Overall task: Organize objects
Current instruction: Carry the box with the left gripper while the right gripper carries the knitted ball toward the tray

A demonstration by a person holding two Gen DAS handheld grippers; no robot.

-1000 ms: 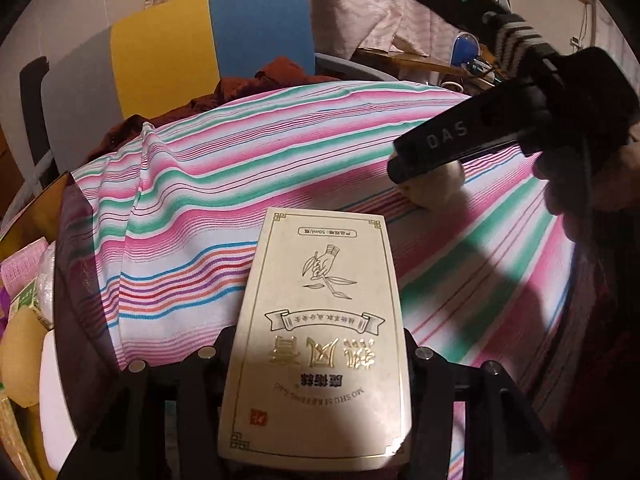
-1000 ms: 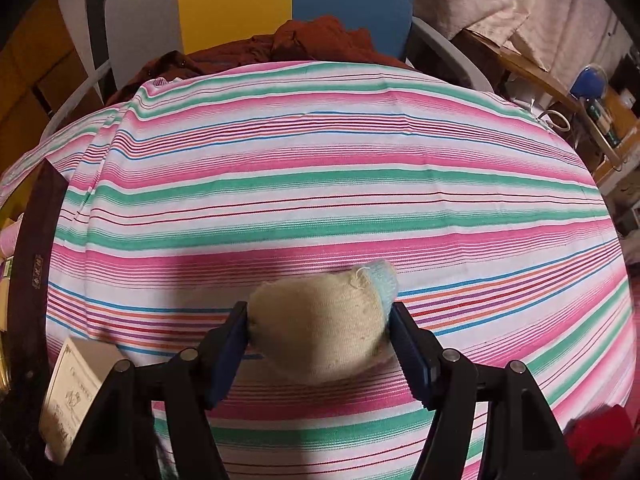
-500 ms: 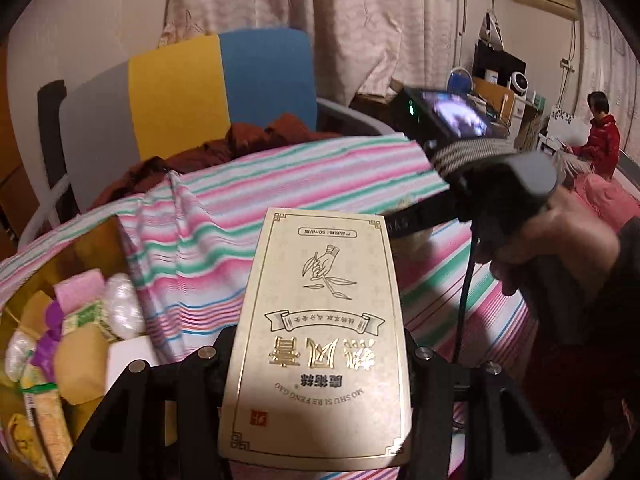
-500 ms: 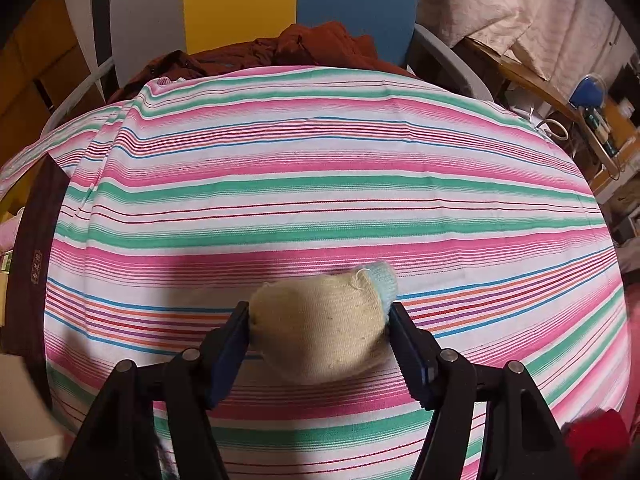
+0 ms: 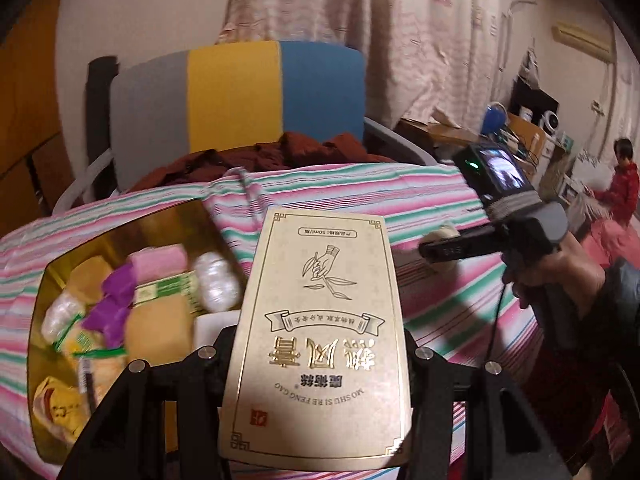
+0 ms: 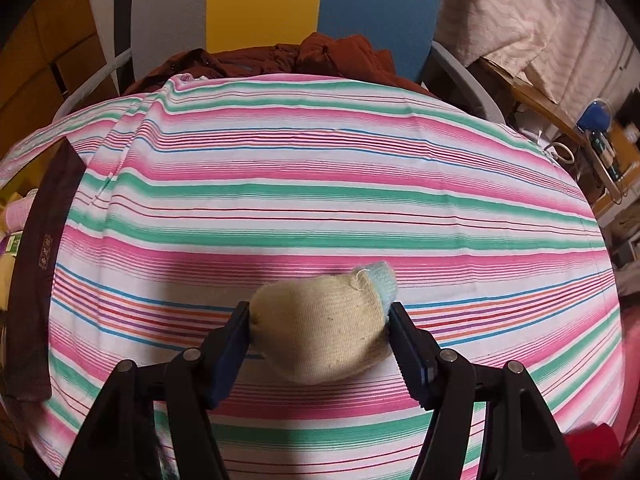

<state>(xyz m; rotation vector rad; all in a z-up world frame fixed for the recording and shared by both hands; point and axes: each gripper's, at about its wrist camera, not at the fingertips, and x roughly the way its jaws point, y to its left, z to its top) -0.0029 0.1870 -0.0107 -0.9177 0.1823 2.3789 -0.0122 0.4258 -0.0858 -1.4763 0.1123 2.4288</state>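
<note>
Two things were left to put away: the left gripper [image 5: 316, 364] squeezed a flat cream-and-gold cardboard box [image 5: 320, 332] beside the half-full golden storage box [image 5: 40, 292], and the right gripper [image 6: 320, 340] squeezed a rolled beige knitted sock [image 6: 320, 328] above the striped tablecloth [image 6: 320, 184].

My left gripper [image 5: 316, 364] sits at the bottom centre of the left wrist view, its jaws closed on a flat cream box [image 5: 320, 332]. My right gripper [image 6: 320, 336] is low in the centre of its own view, both jaws pressing a rolled beige sock [image 6: 320, 328]. At the right of the left view, my right hand [image 5: 560, 276] grasps that gripper's handle.
</note>
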